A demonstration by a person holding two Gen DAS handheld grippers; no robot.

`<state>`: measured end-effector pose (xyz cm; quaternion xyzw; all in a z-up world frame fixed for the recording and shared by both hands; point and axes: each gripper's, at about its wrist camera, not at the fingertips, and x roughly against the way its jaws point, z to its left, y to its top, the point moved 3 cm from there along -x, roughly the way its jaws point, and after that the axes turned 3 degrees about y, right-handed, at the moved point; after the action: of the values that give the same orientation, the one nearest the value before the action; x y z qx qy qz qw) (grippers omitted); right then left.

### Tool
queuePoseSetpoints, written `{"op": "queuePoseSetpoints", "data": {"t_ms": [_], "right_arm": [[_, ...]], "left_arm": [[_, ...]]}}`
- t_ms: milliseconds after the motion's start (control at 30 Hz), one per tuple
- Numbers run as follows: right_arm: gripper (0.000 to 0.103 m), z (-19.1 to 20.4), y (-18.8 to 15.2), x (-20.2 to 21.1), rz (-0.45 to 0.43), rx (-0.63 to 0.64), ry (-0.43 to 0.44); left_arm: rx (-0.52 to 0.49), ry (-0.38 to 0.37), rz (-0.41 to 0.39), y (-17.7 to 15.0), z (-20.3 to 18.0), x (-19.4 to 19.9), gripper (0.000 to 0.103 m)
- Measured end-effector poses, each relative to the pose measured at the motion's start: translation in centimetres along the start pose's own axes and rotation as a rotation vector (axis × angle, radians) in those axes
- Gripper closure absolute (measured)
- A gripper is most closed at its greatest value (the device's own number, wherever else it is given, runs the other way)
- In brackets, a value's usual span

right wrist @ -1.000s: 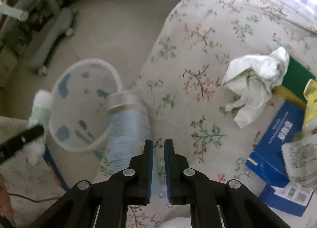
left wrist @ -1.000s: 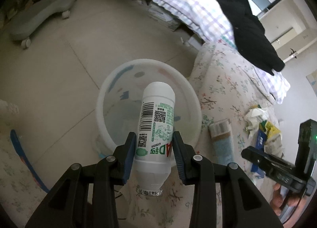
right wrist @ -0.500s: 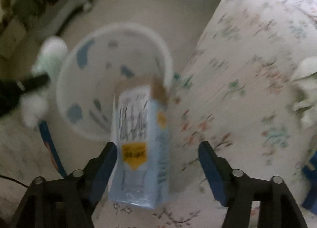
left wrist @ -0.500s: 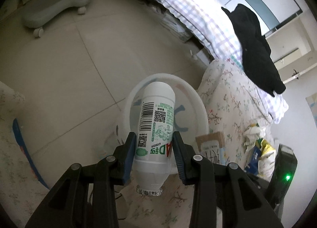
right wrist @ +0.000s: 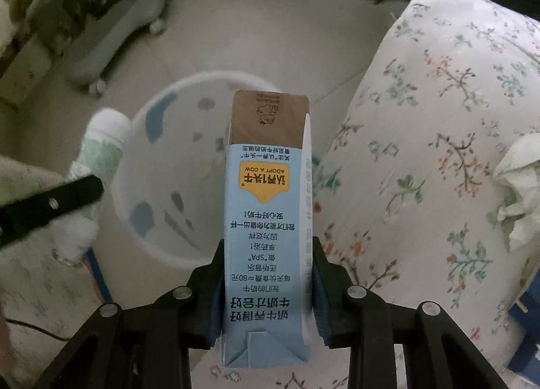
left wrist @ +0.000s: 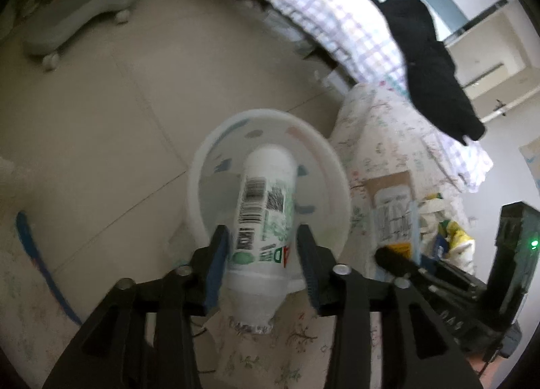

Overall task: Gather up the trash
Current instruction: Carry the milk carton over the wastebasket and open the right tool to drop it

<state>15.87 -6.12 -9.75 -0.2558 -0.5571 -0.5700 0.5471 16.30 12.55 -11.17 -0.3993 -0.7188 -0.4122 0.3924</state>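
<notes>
The left gripper [left wrist: 263, 247] is clamped on a white plastic bottle [left wrist: 265, 216] with a green label and barcode, cap end toward the camera and base pointing out over the white bin [left wrist: 202, 166] that stands on the tiled floor. A second ago the same bottle sat in the same grip with the bin lower and more to the left in the view; now the bin lies directly under the bottle's far end, so the left tool has carried its load over the opening. The bottle is not yet released.

Further right, the right gripper [right wrist: 268, 291] is closed on a blue milk carton [right wrist: 266, 227], brown end forward, held upright in the view with its far end over the bin's rim [right wrist: 162, 98]. That is the bigger change: a second ago these fingers were shut and empty above the carton lying on the floral bedspread [right wrist: 438, 119], half a second ago they were spread wide around it, and now they pinch its sides and it is lifted clear of the cloth.

So both pieces of trash appear ready for dropping; letting go over the bin looks like the next step. To the right on the bedspread, crumpled white paper [right wrist: 519, 183] and a blue box [right wrist: 526, 314] remain for collection.
</notes>
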Motion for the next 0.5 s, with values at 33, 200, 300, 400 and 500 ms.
{"op": "queuePoseSetpoints", "data": {"t_ms": [33,200,300,400,500], "right_arm": [[0.066,-0.2,0.2,0.0,-0.005,-0.012,0.003],[0.065,-0.5,1.1,-0.3,-0.014,-0.052,0.033],[0.065,-0.1,1.6,-0.4,-0.019,-0.051,0.036],[0.064,0.3,1.9,-1.1,-0.016,-0.055,0.051],[0.064,0.8,2.2,-1.9,-0.013,-0.059,0.063]], "left_arm": [[-0.006,0.039,-0.013,-0.1,0.2,0.3,0.037],[-0.027,0.129,-0.065,-0.6,1.7,2.0,0.023],[-0.047,0.187,-0.089,-1.3,2.8,2.9,0.018],[-0.059,0.230,-0.101,-1.8,3.7,3.5,0.012],[-0.074,0.263,-0.114,-2.4,4.2,4.0,0.007]]}}
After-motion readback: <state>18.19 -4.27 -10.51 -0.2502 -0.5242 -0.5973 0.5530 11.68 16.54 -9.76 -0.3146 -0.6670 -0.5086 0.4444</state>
